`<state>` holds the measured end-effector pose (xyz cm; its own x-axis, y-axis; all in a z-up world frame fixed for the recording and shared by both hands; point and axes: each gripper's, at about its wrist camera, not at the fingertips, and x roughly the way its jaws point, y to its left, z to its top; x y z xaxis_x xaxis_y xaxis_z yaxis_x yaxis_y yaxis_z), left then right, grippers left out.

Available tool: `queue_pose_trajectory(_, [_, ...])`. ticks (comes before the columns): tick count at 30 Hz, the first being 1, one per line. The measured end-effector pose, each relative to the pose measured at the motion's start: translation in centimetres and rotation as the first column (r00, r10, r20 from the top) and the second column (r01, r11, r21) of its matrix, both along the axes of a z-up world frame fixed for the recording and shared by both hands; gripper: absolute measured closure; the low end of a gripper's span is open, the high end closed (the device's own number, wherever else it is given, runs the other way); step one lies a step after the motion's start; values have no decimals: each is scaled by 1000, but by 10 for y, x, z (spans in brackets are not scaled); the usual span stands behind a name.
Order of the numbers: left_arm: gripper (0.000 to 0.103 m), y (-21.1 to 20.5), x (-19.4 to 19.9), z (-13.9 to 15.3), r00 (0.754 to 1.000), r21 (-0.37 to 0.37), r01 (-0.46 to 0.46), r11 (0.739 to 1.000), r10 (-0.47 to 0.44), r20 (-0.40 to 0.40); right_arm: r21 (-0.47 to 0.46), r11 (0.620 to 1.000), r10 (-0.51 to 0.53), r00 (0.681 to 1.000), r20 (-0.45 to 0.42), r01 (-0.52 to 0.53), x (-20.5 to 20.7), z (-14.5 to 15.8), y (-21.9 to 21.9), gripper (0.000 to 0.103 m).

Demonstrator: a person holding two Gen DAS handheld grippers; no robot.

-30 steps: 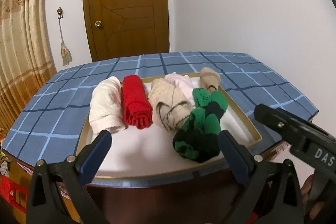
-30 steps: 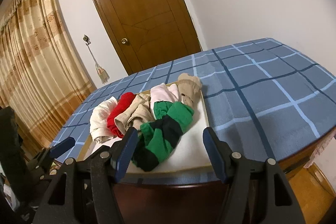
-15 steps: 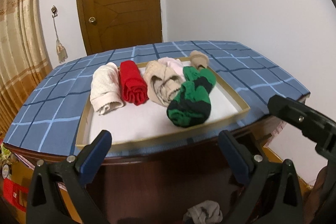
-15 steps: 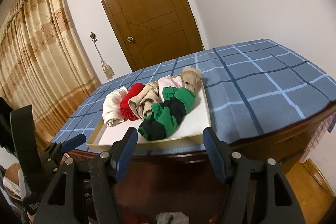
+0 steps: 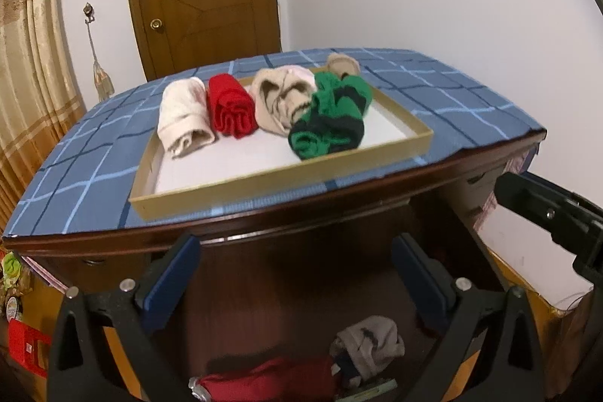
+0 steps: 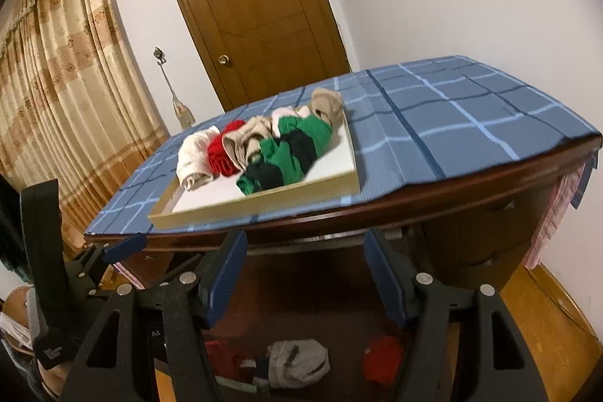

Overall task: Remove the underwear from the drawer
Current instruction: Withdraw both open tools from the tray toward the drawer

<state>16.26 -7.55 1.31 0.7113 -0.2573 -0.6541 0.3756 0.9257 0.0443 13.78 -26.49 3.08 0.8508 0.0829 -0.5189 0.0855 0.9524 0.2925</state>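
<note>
Nearest, below the front edge of the dark wooden worktop [image 5: 339, 176]: both tools empty and spread apart, left tool [image 5: 294, 274] and right tool [image 6: 305, 277], nothing between the blue pads. Just beyond them, lower than that edge, in the dim open drawer [image 5: 301, 289]: a crumpled grey-white underwear piece [image 5: 367, 341] and a red rolled cloth [image 5: 264, 379], touching or nearly so.

Risk here, as a judgement: closing on both garments together, because of how close they lie in poor light. Also possible: knocking a finger against that front edge when lifting out, because of the overhang above the drawer.

Farther, on top of the worktop, over the blue checked cloth [image 6: 452, 123]: a shallow tan tray [image 5: 286, 183] with a cream roll [image 5: 181, 115], red roll [image 5: 230, 108], beige bundle [image 5: 279, 100] and green-black bundle [image 5: 331, 115]. Possible crowding near the green-black bundle, so risk of toppling it over the rim when adding another.
</note>
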Motion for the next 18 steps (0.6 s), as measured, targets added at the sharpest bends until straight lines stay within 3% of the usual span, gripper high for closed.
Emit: queue_pose_trajectory(18, [0,15,-7,-44,995,42,4,999,0,-98,22,1000,2,991,-131,1,-8,-40,0,36])
